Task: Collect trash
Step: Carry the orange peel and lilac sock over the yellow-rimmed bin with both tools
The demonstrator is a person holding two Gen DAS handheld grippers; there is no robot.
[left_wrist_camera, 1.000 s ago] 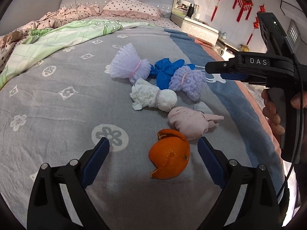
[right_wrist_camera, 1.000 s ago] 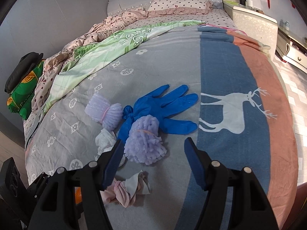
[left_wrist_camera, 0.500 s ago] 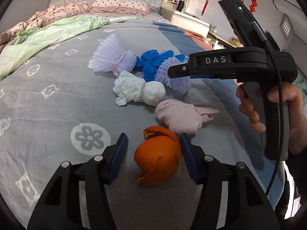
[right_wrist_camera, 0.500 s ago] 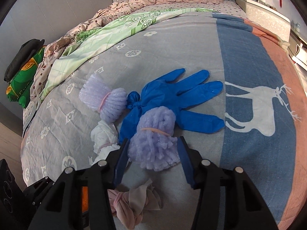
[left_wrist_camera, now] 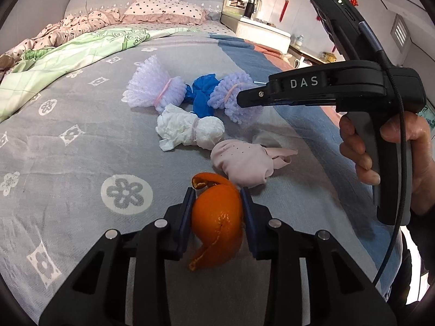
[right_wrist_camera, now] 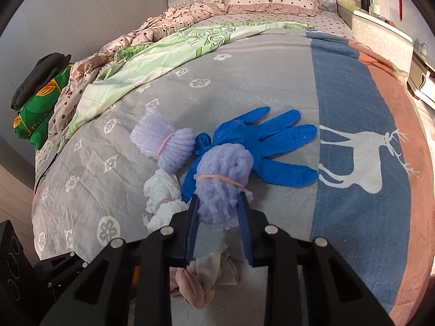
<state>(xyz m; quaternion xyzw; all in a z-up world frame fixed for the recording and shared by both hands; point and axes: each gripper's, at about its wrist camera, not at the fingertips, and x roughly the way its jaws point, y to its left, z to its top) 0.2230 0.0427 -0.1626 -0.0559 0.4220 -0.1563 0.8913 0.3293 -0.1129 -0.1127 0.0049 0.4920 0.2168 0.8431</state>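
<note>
An orange peel [left_wrist_camera: 217, 212] lies on the grey bedspread [left_wrist_camera: 68, 163]; my left gripper [left_wrist_camera: 217, 194] is shut on it. My right gripper [right_wrist_camera: 218, 201] is shut on a purple foam net bundle [right_wrist_camera: 223, 179], seen from the side in the left wrist view [left_wrist_camera: 236, 100]. Under it lies a blue glove [right_wrist_camera: 266, 141]. A second purple foam bundle [right_wrist_camera: 165, 144], a white tissue wad [left_wrist_camera: 190, 130] and a pink cloth wad [left_wrist_camera: 244, 163] lie between the two grippers.
A green quilt [right_wrist_camera: 168, 51] and pink bedding with pillows [right_wrist_camera: 272, 0] lie at the bed's head. A white bedside cabinet [left_wrist_camera: 261, 30] stands at the far right. The bed's edge drops off to the right [right_wrist_camera: 418, 163]. A green and black bag [right_wrist_camera: 35, 103] sits at the left.
Both grippers closed from open. The left one closed on the orange peel, the right one moved down and closed on the purple foam bundle.
</note>
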